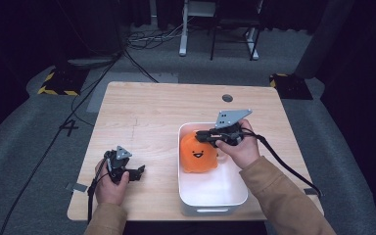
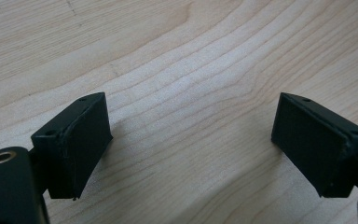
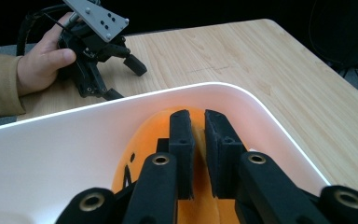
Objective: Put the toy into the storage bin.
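An orange plush toy point(image 1: 198, 154) with a smiling face lies in the far half of a white bin point(image 1: 210, 208) on the wooden table point(image 1: 147, 112). My right gripper point(image 1: 199, 135) reaches into the bin from the right and is shut on a fold at the toy's top. In the right gripper view the jaws point(image 3: 199, 140) pinch orange fabric point(image 3: 140, 140) just inside the bin's wall point(image 3: 74, 140). My left gripper point(image 1: 139, 172) rests low on the table left of the bin, open. Between its pads point(image 2: 191, 140) there is bare wood.
The bin stands at the table's front right, its near half empty. A round cable hole point(image 1: 227, 98) sits near the far edge. Cables trail from both grippers. Beyond the table are grey floor, chair legs and black-yellow floor markers point(image 1: 58, 83).
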Available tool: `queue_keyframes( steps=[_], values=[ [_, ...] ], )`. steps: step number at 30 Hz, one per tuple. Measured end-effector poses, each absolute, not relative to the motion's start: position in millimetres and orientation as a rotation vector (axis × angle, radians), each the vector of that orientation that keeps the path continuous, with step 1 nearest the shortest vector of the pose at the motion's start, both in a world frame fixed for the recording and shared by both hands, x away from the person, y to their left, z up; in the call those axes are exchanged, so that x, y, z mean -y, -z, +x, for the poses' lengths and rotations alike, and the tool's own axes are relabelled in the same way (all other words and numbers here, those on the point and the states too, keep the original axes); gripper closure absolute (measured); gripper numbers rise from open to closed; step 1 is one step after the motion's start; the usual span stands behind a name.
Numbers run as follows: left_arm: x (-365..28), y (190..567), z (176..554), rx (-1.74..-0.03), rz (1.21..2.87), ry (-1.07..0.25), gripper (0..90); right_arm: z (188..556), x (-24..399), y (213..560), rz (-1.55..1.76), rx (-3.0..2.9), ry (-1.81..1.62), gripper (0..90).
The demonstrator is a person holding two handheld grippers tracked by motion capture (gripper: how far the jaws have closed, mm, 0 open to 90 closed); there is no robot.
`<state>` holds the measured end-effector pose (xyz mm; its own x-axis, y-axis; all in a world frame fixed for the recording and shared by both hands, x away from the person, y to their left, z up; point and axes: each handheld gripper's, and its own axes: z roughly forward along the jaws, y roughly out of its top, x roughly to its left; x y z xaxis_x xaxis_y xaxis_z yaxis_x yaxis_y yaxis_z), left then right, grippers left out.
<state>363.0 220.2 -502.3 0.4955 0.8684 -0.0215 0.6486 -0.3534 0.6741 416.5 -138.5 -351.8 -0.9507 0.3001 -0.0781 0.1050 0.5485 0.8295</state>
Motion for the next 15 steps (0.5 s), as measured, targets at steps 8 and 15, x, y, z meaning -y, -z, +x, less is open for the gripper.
queue_keyframes(
  steps=[8,15],
  values=[
    [-220.2,502.2,362.9,-1.241,2.116,-0.456,12.0,416.3,135.1,350.1,0.357,-2.593,-1.324,85.6],
    [-220.2,502.2,362.9,-1.241,2.116,-0.456,12.0,417.2,137.3,352.0,0.374,-2.611,-1.283,82.1]
  ],
)
